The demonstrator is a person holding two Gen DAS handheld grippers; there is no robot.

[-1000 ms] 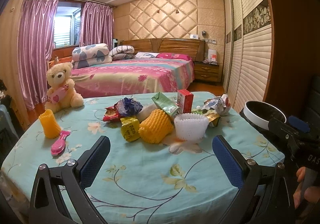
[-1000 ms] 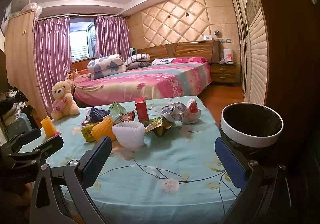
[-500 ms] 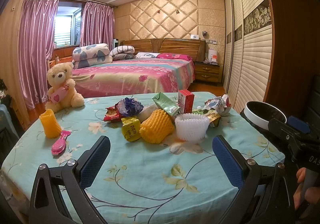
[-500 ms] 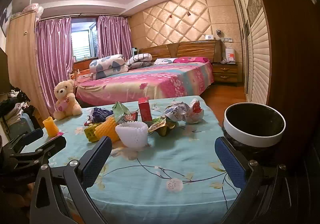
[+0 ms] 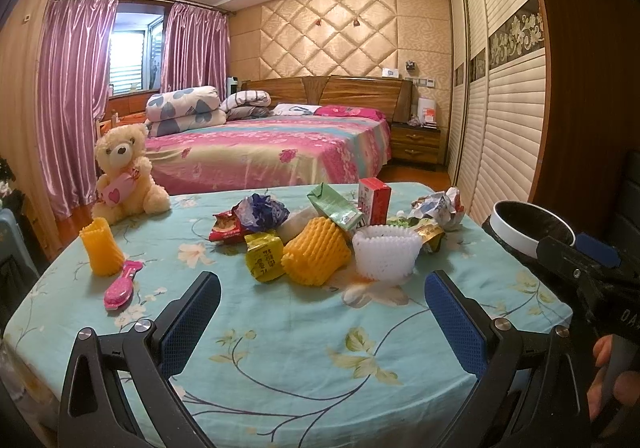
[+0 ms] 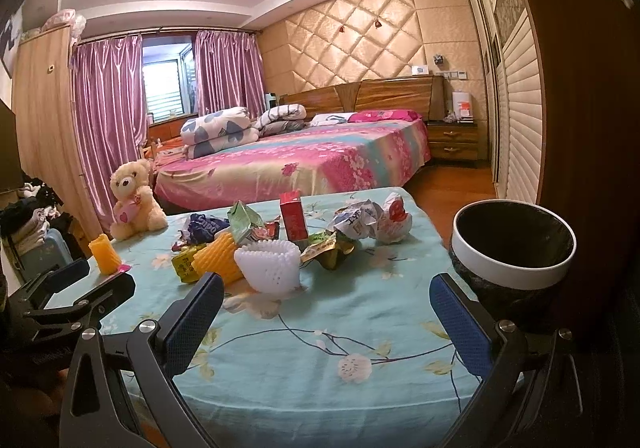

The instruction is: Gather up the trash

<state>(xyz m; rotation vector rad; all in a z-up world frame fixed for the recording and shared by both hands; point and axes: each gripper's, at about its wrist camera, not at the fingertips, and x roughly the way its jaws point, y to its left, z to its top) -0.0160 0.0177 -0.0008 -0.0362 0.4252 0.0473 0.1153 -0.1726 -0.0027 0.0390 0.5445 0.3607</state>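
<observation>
A pile of trash lies mid-table: a white foam net (image 5: 385, 254) (image 6: 270, 264), a yellow foam net (image 5: 317, 256) (image 6: 218, 258), a yellow wrapper (image 5: 264, 262), a red carton (image 5: 374, 201) (image 6: 294, 215), a green carton (image 5: 334, 205), a blue wrapper (image 5: 260, 208) and crumpled paper (image 5: 438, 208) (image 6: 372, 218). A white-rimmed bin (image 6: 514, 248) (image 5: 532, 226) with a black liner stands at the table's right edge. My left gripper (image 5: 320, 308) is open and empty, short of the pile. My right gripper (image 6: 326, 308) is open and empty, left of the bin.
A teddy bear (image 5: 124, 176), an orange foam net (image 5: 100, 246) and a pink brush (image 5: 120, 288) sit at the table's left. The table (image 5: 300, 348) has a teal floral cloth. A bed (image 5: 272, 152) stands behind, a wardrobe (image 5: 504, 108) to the right.
Both grippers have crept slightly forward toward the pile and stay open. Nothing on the table has moved.
</observation>
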